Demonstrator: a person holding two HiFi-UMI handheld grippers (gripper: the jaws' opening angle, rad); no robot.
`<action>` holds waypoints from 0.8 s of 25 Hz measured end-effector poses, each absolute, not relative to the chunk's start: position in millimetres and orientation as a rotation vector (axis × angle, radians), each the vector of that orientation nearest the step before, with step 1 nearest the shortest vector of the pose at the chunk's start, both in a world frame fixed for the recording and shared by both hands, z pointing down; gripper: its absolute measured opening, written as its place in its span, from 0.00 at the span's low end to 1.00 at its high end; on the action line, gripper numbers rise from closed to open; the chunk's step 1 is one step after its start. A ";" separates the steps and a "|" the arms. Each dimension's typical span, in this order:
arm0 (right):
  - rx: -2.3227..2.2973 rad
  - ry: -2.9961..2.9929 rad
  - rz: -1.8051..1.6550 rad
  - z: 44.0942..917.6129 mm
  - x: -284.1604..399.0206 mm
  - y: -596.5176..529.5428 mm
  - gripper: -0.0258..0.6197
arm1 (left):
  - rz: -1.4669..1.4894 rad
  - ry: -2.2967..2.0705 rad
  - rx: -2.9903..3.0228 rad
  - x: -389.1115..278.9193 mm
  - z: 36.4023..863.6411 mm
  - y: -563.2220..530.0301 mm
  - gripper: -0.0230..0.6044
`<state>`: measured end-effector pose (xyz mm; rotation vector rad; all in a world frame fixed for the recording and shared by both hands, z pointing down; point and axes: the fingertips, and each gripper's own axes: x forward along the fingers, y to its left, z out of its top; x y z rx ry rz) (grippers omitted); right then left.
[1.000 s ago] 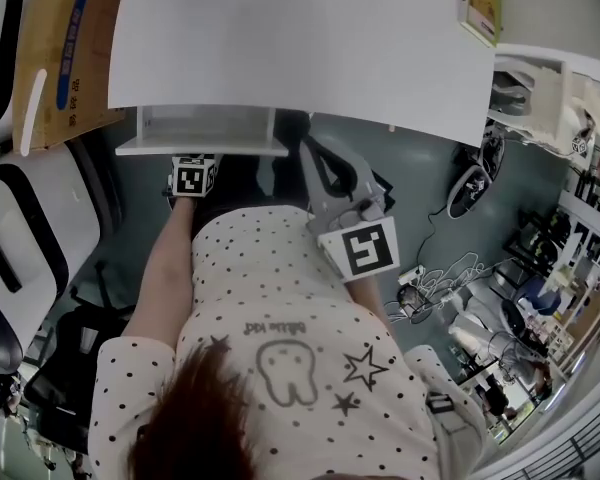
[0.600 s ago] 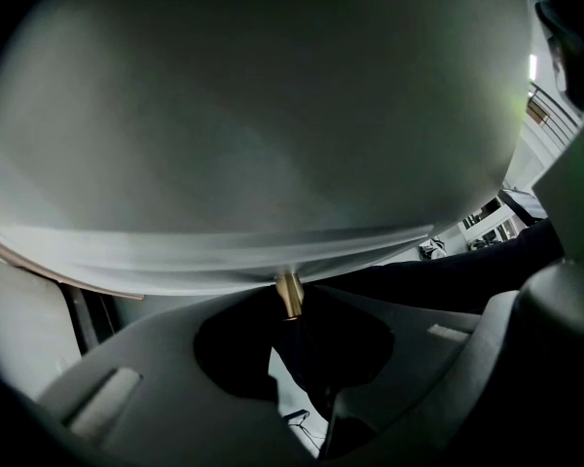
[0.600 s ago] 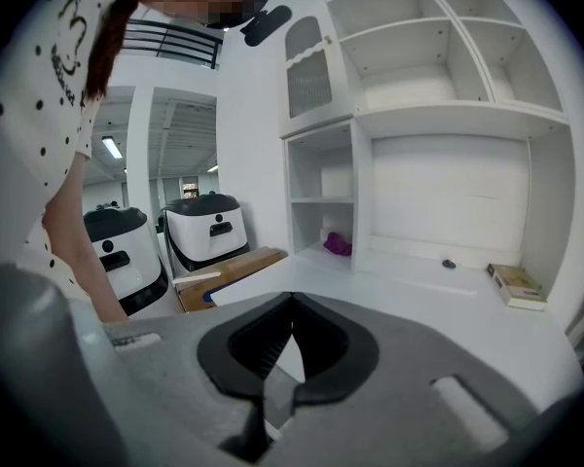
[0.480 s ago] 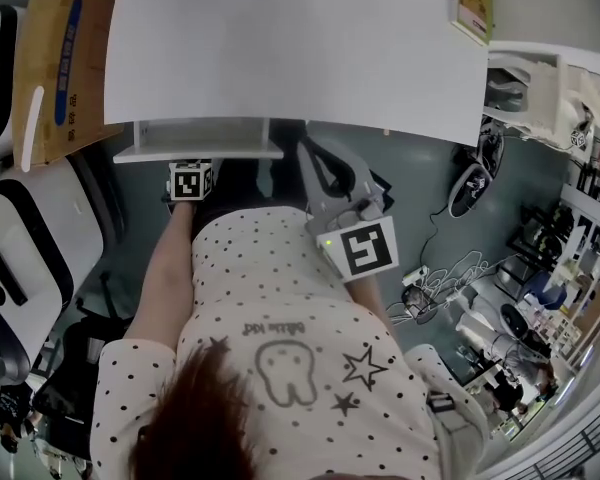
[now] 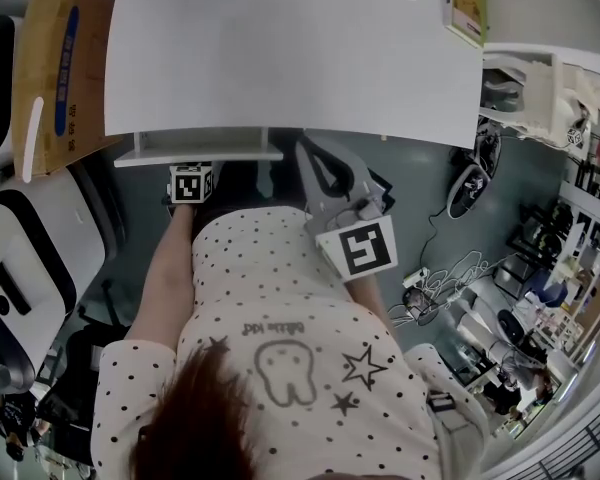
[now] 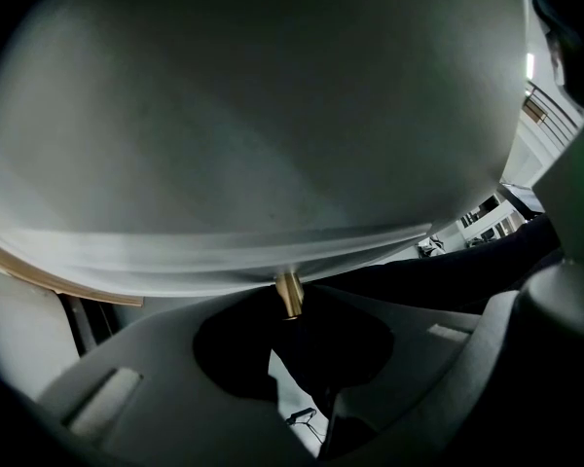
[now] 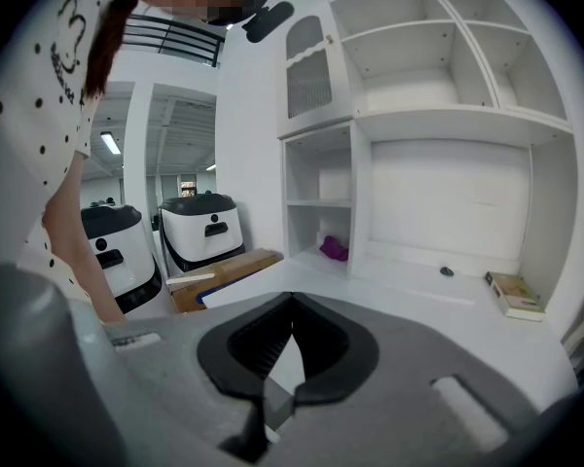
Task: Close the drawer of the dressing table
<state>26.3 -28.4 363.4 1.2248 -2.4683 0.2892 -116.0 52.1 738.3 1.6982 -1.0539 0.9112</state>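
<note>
Item: drawer (image 5: pixel 200 153) of the dressing table, white, standing a short way out from under the left part of the white counter (image 5: pixel 300 58), its shallow inside open to the head view; not yet shut. Fitting: one small brass knob (image 6: pixel 290 293) on the drawer front, seen from below in the left gripper view. Left tool (image 6: pixel 290 306): pointed steeply down below the drawer's front edge, its two jaws closed on the brass knob, one tip at either side of it. This hold appears to be there so that the drawer can be steered inward by its handle rather than shoved on the panel. Right tool (image 7: pixel 290 302): jaws together with nothing between them, held level-ish in front of the person's body to the right of the drawer and well apart from it. It seems merely parked out of the way, since one handle needs one tool. Surroundings: a cardboard box (image 5: pixel 55 58) on the floor side to the left of the counter, a small book (image 5: pixel 467 6) near the counter's far right corner, and white shelves (image 7: pixel 438 66) rising behind the counter. Estimated remaining work: a short straight push until the front meets the counter's frame.
</note>
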 end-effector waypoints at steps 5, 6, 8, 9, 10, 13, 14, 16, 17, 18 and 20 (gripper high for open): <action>1.216 -2.468 0.283 363.5 23.2 -31.7 0.04 | 0.911 -1.051 1.704 -115.9 738.0 48.9 0.16; 1.214 -2.466 0.283 363.7 23.1 -32.2 0.04 | 0.911 -1.050 1.703 -115.9 737.9 48.5 0.16; 1.213 -2.466 0.277 363.3 22.8 -33.4 0.04 | 0.911 -1.051 1.702 -115.9 737.5 47.3 0.16; 1.213 -2.465 0.275 363.1 22.7 -33.9 0.04 | 0.910 -1.051 1.701 -116.1 737.6 46.7 0.16; 1.214 -2.464 0.275 363.0 22.7 -34.3 0.04 | 0.908 -1.050 1.701 -116.2 738.1 46.2 0.16; 1.220 -2.466 0.275 362.7 23.1 -35.9 0.04 | 0.907 -1.051 1.701 -116.4 738.9 45.2 0.16; 1.221 -2.466 0.274 362.7 23.5 -36.4 0.04 | 0.909 -1.054 1.700 -116.9 738.3 44.3 0.16; 1.223 -2.469 0.270 362.3 24.1 -37.5 0.04 | 0.908 -1.053 1.700 -116.5 738.7 43.6 0.16; 1.224 -2.471 0.269 361.9 24.4 -38.0 0.04 | 0.903 -1.049 1.701 -115.6 740.2 43.7 0.16; 1.227 -2.472 0.270 361.6 24.6 -38.4 0.04 | 0.899 -1.044 1.703 -114.7 741.4 43.9 0.16; 1.233 -2.471 0.277 361.4 25.3 -39.1 0.04 | 0.904 -1.046 1.702 -115.7 740.0 42.7 0.16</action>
